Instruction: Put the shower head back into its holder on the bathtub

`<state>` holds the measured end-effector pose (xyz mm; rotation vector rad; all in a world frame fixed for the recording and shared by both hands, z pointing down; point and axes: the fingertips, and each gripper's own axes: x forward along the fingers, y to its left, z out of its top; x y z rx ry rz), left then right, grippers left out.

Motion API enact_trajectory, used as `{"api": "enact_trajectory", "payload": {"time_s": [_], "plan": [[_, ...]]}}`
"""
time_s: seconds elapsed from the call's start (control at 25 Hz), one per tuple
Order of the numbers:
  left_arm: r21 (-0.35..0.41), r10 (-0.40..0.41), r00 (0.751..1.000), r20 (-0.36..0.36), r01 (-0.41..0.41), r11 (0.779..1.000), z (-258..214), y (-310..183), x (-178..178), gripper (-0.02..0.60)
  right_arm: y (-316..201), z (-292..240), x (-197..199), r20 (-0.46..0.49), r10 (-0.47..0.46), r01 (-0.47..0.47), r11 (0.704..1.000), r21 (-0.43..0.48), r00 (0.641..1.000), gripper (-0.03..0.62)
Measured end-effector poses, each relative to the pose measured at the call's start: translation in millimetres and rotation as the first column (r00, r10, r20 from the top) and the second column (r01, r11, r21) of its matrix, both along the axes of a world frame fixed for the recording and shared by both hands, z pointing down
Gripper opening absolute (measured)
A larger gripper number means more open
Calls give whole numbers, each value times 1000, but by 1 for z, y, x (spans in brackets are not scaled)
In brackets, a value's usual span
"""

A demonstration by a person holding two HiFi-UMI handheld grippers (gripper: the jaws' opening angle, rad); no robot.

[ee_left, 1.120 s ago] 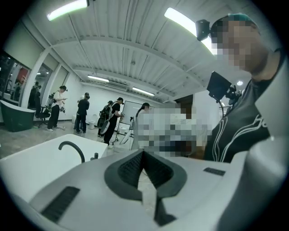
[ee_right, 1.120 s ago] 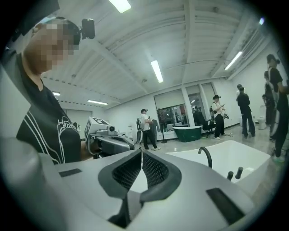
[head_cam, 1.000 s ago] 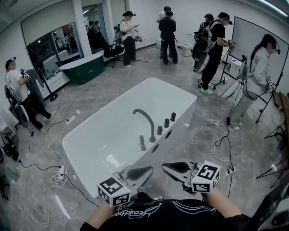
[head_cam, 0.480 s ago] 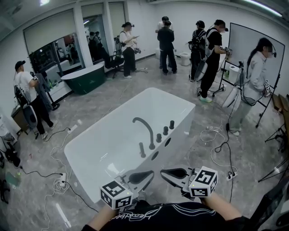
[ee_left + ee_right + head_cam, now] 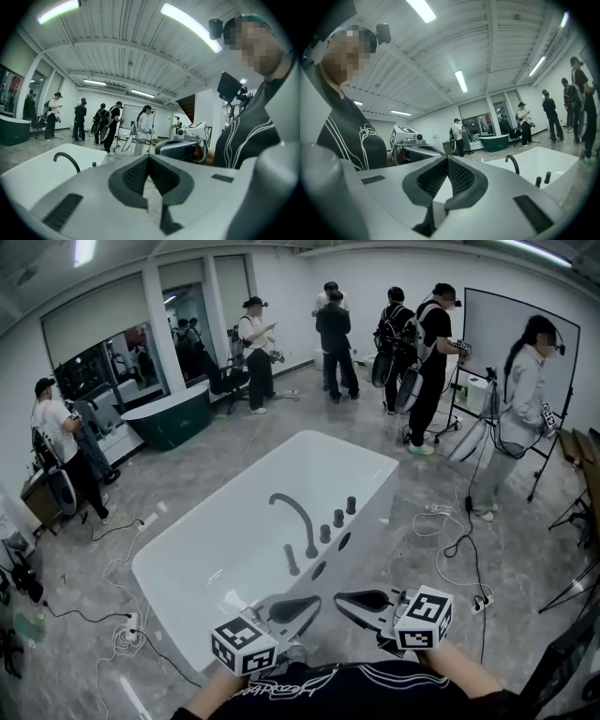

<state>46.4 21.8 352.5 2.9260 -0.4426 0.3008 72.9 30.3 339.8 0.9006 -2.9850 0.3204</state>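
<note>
Illegible shirt script (image 5: 281, 681). Jaws together, empty: left gripper (image 5: 149, 158), right gripper (image 5: 447, 159). Since before, bathtub (image 5: 234, 540) slightly lower in head view.

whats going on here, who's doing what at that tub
A person stands at the near side of a white bathtub, a hand-held gripper in each hand. The left claw and right claw are both shut and empty, held near the chest with their tips toward each other, neither touching the tub. The dark curved spout and knobs sit on the tub's edge. Nothing is being handled right now.
</note>
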Motion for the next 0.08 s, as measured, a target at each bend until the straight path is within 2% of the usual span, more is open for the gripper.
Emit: {"api": "enact_trajectory", "payload": {"time_s": [0.08], "plan": [[-1,2,1000,-1,-2,1000,2,-1,4,5,0,1,6,10,7,-7,1000,0,1000,12]]}}
